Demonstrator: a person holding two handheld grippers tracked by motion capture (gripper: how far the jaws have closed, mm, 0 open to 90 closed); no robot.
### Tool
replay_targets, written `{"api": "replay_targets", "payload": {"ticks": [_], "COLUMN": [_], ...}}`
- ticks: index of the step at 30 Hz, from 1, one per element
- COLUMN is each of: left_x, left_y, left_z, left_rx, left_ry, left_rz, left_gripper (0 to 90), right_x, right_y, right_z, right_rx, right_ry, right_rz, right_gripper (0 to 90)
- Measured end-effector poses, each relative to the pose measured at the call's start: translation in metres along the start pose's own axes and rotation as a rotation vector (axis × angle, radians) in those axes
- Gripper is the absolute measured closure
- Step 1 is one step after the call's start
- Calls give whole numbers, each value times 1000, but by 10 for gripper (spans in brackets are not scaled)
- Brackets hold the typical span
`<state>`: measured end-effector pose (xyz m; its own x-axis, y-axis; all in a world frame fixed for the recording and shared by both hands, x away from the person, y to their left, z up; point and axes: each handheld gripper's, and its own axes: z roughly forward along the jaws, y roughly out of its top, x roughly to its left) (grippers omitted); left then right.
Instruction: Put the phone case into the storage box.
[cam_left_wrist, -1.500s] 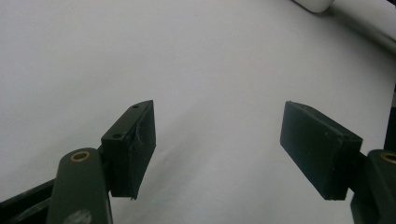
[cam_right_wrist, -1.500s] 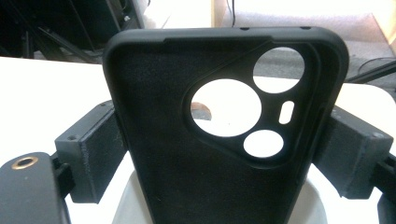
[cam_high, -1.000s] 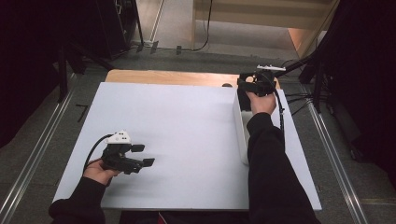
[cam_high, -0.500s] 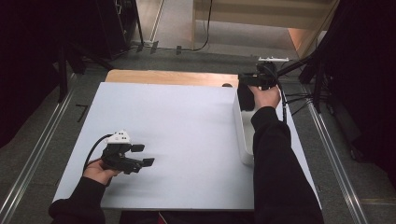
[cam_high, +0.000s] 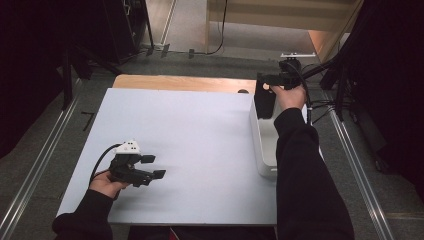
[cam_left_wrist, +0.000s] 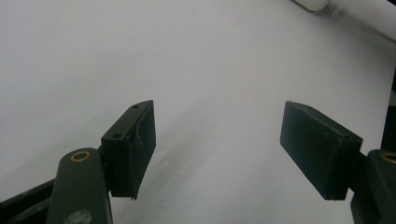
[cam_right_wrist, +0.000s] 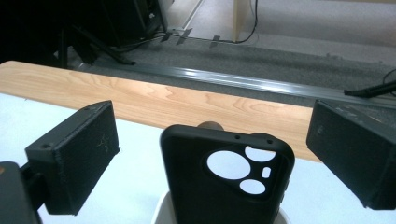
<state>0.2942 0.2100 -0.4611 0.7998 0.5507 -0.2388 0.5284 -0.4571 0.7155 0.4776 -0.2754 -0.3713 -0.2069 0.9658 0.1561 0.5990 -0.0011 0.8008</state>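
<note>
I judge the step in hand to be drawing the black soft-plastic phone case with round camera cut-outs (cam_right_wrist: 227, 184) upward out of the white oblong plastic bin (cam_high: 262, 145) that sits along the right edge of the white table top (cam_high: 190, 150). To do it well, I would lift straight up along the case's own length, hold the wrist level so the case does not rake the bin wall, and clear the rim fully before carrying it sideways over the table. A tilted pull could tip the light bin or drag it toward the far wooden strip (cam_right_wrist: 154, 102).

The case stands upright at the far end of the bin, near the far right corner of the table. In the right gripper view the right gripper (cam_right_wrist: 212, 158) stands wide, its two black pads flanking the case with clear air on either side, so I do not read a pinch there; in the high view the case hangs just under the hand, and it may be braced lower down out of sight.

The left gripper (cam_left_wrist: 217, 147) rests near the near left corner, jaws well apart, with nothing between them but bare table.
</note>
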Motion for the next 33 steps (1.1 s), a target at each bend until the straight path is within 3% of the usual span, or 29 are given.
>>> {"api": "replay_targets", "payload": {"ticks": [15, 22, 33], "left_x": [1, 1, 2], "left_y": [0, 0, 0], "left_z": [0, 0, -1], "left_rx": [-1, -3, -2], "left_ry": [0, 3, 0], "left_rz": [0, -3, -2], "left_gripper": [264, 264, 264], "right_x": [23, 34, 50], "right_y": [12, 9, -7], "right_z": [-28, -38, -49], "right_rx": [55, 101, 98], "right_ry": [160, 214, 293], "right_rz": [-99, -113, -124], "right_gripper": [76, 102, 121]}}
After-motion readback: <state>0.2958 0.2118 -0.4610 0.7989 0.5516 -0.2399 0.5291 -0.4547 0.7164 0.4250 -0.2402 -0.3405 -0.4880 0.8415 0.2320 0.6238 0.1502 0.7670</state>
